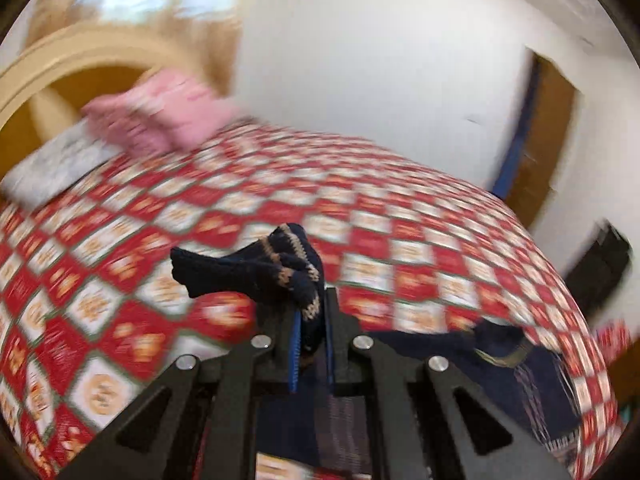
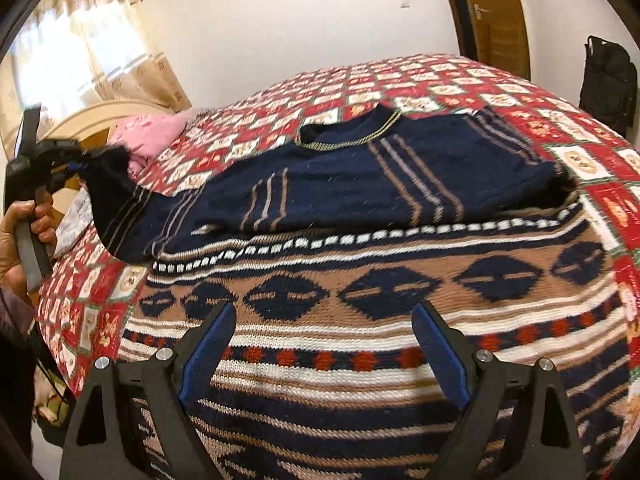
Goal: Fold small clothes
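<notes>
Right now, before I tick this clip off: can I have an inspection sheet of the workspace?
Surface: bed with red checked quilt, no bare patch near the work.
Job's things: navy sweater spread flat on the quilt, its sleeve lifted off to the side.
Clutter: pink cloth and a pale pillow by the headboard.
Grippers: left claw shut on the sleeve's cuff; right claw open above the sweater's patterned lower part, holding nothing.
Cables: nothing seen.
Surroundings: white wall, curtained window, wooden door, black bag hanging on the wall.
</notes>
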### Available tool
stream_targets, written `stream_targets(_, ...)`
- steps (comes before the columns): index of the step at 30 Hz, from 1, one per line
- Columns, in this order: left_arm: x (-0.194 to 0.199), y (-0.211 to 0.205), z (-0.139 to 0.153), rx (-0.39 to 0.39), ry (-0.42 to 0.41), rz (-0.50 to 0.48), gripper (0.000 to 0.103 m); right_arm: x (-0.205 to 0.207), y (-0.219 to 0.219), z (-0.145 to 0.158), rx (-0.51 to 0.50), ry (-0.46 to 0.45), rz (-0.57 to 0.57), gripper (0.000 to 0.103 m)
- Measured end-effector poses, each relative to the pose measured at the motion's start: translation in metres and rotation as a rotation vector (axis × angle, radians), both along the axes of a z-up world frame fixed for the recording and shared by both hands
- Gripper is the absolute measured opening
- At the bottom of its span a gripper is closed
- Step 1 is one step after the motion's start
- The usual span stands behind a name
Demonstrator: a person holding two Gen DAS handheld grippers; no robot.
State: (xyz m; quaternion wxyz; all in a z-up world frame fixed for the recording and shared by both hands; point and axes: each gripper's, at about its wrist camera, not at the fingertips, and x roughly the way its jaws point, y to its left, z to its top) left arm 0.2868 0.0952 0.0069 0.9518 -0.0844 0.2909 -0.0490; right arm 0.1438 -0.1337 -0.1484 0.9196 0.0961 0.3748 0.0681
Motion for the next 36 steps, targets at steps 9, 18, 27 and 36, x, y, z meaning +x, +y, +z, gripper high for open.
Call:
stream_targets(9, -0.064, -0.204, -0.043, 0.121, 0.004, -0.353, 0.01, -0.024, -0.045, 0.012, 0.028, -0.031, -0.104, 0.09)
stream_targets(18, -0.097, -0.247, -0.109, 0.269, 0.184, -0.474, 0.021, -0.044, -0.086, 0.012, 0.062, -0.016, -0.176, 0.09)
stream_targets(27, -0.158, -0.13, -0.07, 0.219, 0.097, -0.313, 0.103, 0.002, -0.082, 0.03, 0.265, 0.002, -0.074, 0.09)
stream_targets(36, -0.163, -0.078, -0.081, 0.231, 0.15, -0.115, 0.103, 0.066, 0.03, 0.035, -0.145, -0.061, 0.128, 0.09)
